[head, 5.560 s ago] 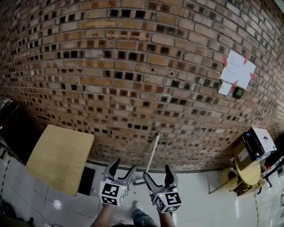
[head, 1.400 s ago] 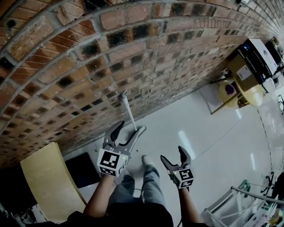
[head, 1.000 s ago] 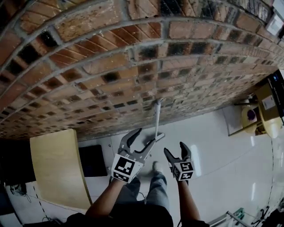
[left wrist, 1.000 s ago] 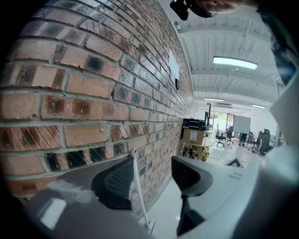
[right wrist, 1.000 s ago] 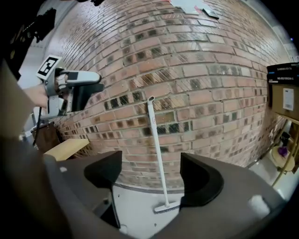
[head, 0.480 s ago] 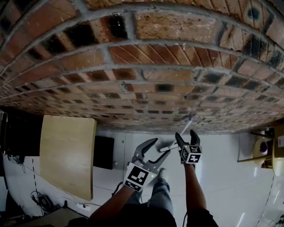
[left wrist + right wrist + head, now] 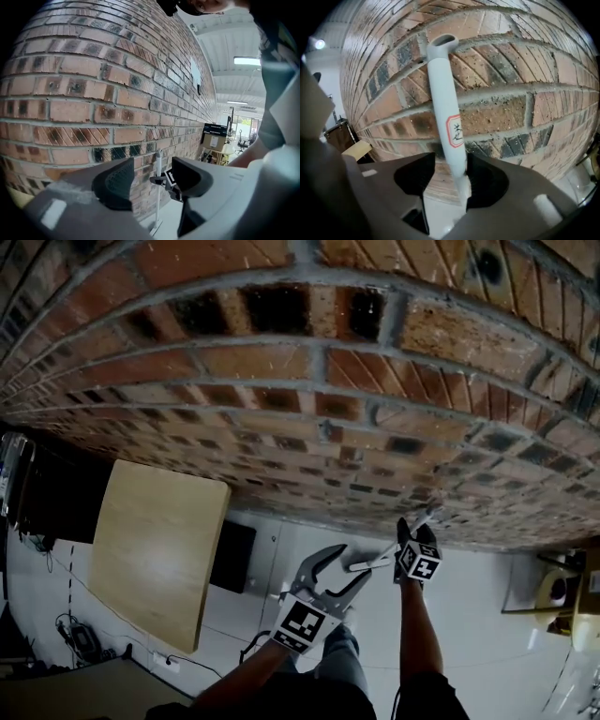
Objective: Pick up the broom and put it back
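Handle is about all that shows of the broom [image 7: 449,117]. In the head view its lower end runs behind the left gripper [image 7: 352,562]. In the left gripper view its foot, down where the brick wall [image 7: 281,381] meets the floor [image 7: 469,606], is cut off by the frame edge. The pale handle stands close against the brick wall. The right gripper [image 7: 415,529] sits up at the wall with the handle between its jaws, below a red-edged label [image 7: 455,131] whose writing is too small to read. The jaws have just been closing. The handle lies against one pad and a thin gap shows at the other, so they do not yet clamp it. The left gripper hangs a little farther from the wall, jaws wide apart with nothing between the pads. Only its view shows the right gripper's marker cube [image 7: 169,177] beside the handle from the side. Only the head view shows the wooden tabletop [image 7: 155,559] near the wall's foot.
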`<action>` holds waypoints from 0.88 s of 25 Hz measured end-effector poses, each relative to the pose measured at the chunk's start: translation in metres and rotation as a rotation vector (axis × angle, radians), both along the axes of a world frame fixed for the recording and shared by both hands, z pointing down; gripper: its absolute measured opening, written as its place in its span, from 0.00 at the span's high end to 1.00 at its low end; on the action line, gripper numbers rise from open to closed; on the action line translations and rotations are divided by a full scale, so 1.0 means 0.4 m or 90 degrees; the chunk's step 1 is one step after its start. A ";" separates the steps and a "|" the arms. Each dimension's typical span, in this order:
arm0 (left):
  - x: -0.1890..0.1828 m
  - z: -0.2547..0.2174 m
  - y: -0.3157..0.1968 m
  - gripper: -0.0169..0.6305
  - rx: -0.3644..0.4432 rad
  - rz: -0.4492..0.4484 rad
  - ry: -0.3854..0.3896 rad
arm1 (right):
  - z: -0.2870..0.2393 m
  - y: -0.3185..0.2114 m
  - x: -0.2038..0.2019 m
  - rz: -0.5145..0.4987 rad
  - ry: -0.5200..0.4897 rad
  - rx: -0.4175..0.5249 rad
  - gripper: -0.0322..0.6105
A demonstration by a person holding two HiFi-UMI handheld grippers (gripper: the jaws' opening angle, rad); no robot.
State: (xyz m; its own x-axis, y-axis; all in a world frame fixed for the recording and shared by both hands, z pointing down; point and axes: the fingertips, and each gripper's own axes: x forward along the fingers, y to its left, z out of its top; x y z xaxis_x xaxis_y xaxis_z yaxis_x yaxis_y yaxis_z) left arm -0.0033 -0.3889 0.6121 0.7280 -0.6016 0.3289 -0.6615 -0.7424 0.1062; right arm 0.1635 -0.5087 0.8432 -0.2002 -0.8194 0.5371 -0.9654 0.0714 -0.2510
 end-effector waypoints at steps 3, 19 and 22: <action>-0.014 -0.005 -0.004 0.58 0.003 -0.014 0.011 | -0.007 0.025 -0.002 -0.001 0.008 -0.002 0.77; -0.130 -0.074 0.011 0.58 0.007 -0.071 0.060 | -0.301 0.319 -0.073 -0.004 0.099 0.073 0.81; -0.154 -0.133 0.014 0.58 0.030 -0.081 0.060 | -0.444 0.325 -0.109 -0.012 0.097 0.131 0.81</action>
State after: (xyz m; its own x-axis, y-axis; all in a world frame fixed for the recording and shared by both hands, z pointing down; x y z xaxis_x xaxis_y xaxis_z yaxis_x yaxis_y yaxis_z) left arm -0.0647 -0.3834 0.5588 0.6717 -0.7034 0.2324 -0.7388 -0.6594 0.1393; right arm 0.1198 -0.3788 0.6656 -0.1453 -0.9115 0.3848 -0.9890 0.1236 -0.0808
